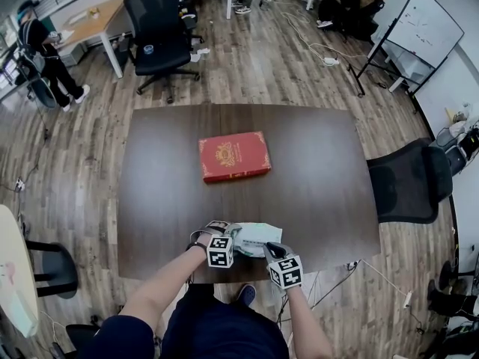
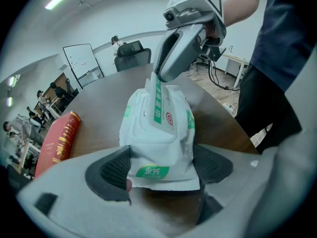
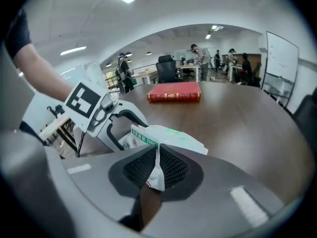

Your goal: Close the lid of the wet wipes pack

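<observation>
Nearest me, my left gripper [image 2: 161, 170] clamps its two dark pads [image 2: 111, 171] on the near end of a soft, white, green-labelled plastic wet wipes pack [image 2: 158, 135], squeezing its sides inward. My right gripper [image 3: 157, 165], jaws pressed together, pinches the pack's thin, white, green-striped lid flap [image 2: 157, 105], which stands lifted upright off the pack's top. The pack lies at the near edge of the dark brown wooden table [image 1: 314, 185]; its contents are hidden. Farther off, mid-table, lies a red hardback book [image 1: 234, 155].
</observation>
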Demonstrator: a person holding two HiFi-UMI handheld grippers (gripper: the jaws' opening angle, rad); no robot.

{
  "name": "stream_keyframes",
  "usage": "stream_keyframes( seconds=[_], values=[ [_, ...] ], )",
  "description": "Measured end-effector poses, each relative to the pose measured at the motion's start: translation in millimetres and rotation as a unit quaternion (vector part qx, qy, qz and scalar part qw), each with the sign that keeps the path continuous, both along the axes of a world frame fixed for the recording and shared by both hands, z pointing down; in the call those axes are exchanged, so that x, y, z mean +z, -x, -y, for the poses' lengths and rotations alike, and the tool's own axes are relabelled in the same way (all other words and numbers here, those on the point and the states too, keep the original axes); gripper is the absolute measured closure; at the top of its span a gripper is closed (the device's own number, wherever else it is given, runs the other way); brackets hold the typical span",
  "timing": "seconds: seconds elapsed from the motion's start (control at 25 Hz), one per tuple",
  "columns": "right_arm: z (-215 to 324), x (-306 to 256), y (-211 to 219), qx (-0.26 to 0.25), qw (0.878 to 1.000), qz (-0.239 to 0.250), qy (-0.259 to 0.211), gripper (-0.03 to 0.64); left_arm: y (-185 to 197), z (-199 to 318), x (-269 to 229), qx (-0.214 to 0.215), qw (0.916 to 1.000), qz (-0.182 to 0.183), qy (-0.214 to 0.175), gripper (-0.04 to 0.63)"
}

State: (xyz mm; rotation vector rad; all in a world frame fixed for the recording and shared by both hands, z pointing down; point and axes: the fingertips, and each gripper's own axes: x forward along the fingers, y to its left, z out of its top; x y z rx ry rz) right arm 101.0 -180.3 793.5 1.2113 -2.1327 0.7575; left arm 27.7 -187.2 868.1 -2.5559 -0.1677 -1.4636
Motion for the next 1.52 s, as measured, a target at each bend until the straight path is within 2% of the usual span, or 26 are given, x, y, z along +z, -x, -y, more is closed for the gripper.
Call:
stream_keyframes(
  seconds=[0.12, 0.32, 0.44, 0.68, 1.16, 1.52],
  values=[
    [9.1, -2.8, 0.0, 0.032, 0.999, 0.012, 0.002, 0.581, -0.8, 2.3, -0.7, -0.002, 1.0, -0.001, -0.005, 0.207],
    [19.8, -2.1, 9.8, 0.016, 1.0, -0.019, -0.005, 0.456, -0.5, -0.9, -2.7, -0.001, 1.0, 0.004, 0.0, 0.207],
    [27.1, 0.4, 11.6, 0.016, 0.999, -0.039, -0.005, 0.429, -0.5, -1.4, -1.0, -0.001, 1.0, 0.005, 0.0, 0.207],
    [36.6, 9.6, 7.4, 0.033, 0.996, -0.077, 0.01, 0.426, -1.1, -1.8, -1.1, -0.001, 1.0, 0.002, 0.0, 0.207],
    [41.3, 33.3, 2.1, 0.079, 0.992, -0.066, 0.075, 0.409, 0.1, -2.4, 2.1, -0.006, 1.0, 0.002, 0.006, 0.207],
    [43.6, 42.5, 1.0, 0.086, 0.989, -0.056, 0.104, 0.4, 0.7, -0.8, 1.1, -0.007, 0.9999, 0.003, 0.009, 0.207]
  ],
)
